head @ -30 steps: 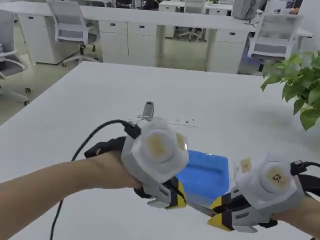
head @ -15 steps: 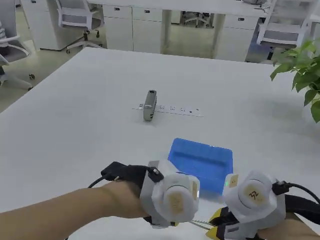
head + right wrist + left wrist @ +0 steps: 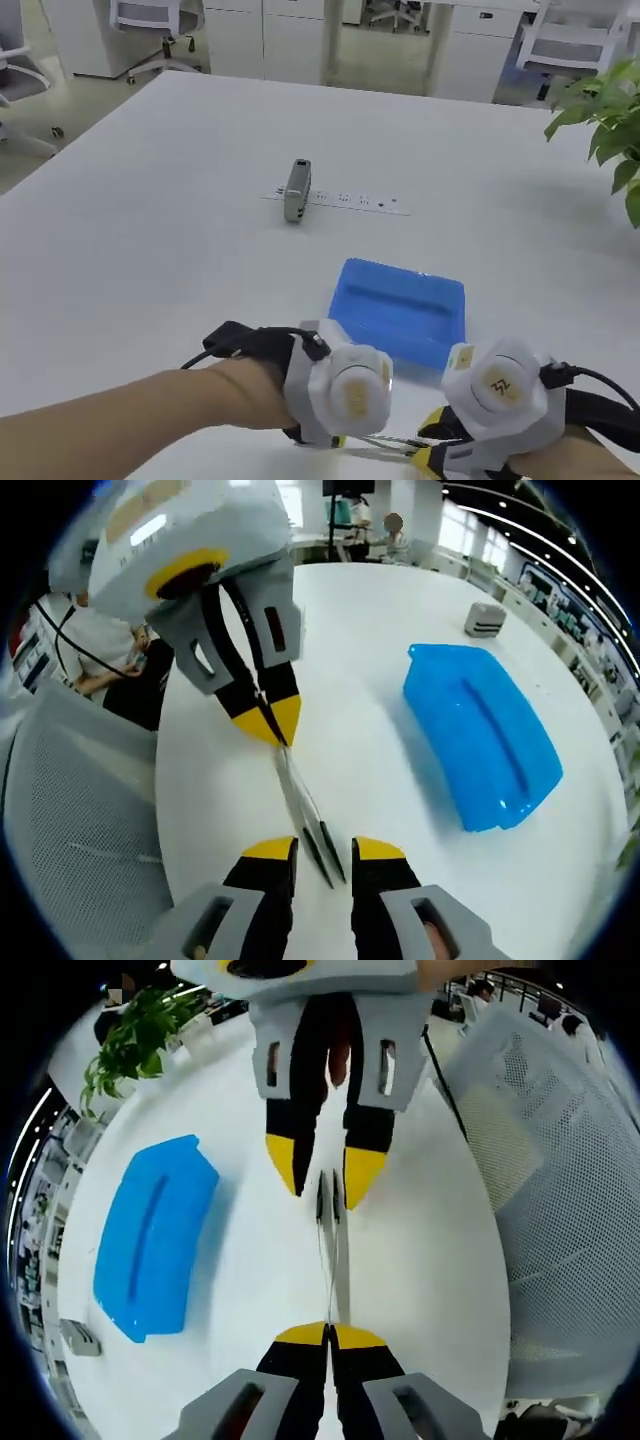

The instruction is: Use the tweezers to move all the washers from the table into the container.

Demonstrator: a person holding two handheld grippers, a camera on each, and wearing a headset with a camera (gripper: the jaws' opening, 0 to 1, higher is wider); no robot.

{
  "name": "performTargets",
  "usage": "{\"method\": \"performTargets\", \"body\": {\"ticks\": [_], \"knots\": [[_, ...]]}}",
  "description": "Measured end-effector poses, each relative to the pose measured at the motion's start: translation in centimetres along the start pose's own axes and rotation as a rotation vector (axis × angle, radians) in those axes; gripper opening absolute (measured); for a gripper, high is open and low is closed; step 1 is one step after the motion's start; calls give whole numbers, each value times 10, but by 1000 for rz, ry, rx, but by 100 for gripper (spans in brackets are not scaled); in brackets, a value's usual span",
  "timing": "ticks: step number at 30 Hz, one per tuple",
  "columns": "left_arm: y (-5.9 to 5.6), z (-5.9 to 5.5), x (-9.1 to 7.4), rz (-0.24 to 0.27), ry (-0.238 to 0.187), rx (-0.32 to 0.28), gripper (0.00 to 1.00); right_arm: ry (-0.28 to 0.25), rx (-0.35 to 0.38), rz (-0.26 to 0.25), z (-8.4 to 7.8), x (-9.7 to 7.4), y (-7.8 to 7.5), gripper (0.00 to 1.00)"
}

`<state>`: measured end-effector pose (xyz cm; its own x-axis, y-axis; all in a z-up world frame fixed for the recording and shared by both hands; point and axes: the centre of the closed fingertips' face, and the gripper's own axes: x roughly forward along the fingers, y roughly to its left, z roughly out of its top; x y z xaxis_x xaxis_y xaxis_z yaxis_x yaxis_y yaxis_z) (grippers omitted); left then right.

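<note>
Thin metal tweezers (image 3: 385, 447) lie level between my two grippers, just above the white table (image 3: 180, 230) near its front edge. My left gripper (image 3: 328, 1335) is shut on one end of the tweezers (image 3: 331, 1250). The two legs spread toward my right gripper (image 3: 323, 850), whose yellow-tipped jaws stand apart on either side of the tweezers (image 3: 305, 810). The blue container (image 3: 400, 310) sits just beyond both grippers, and appears as a blue tray (image 3: 150, 1235) to the left in the left gripper view and as a blue tray (image 3: 480, 735) to the right in the right gripper view.
A small grey device (image 3: 297, 190) rests by a flush power strip (image 3: 345, 200) mid-table. A green plant (image 3: 610, 100) stands at the right edge. A white mesh chair (image 3: 560, 1160) is close to the table's near side. Desks and office chairs stand behind.
Both grippers have drawn back toward me from the container's near edge, with the tweezers still between them. The head view has tilted down.
</note>
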<state>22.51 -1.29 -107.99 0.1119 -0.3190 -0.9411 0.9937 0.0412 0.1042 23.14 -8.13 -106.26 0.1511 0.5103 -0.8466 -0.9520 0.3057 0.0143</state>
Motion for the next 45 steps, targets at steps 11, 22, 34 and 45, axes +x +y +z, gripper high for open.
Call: {"method": "performTargets", "body": {"ticks": [11, 22, 34, 45], "knots": [[-4, -1, -5, 19, -12, -109, 13, -332, 454, -205, 21, -88, 2, 47], [-14, -8, -38, 137, -130, -400, 36, -438, 576, -309, 0, -141, 19, 65], [-23, -22, -128, 355, -347, -671, 61, -495, 534, -391, 6, -146, 20, 93], [-44, -63, -184, 558, -454, -915, 99, -489, 551, -427, -8, -143, 25, 99]]}}
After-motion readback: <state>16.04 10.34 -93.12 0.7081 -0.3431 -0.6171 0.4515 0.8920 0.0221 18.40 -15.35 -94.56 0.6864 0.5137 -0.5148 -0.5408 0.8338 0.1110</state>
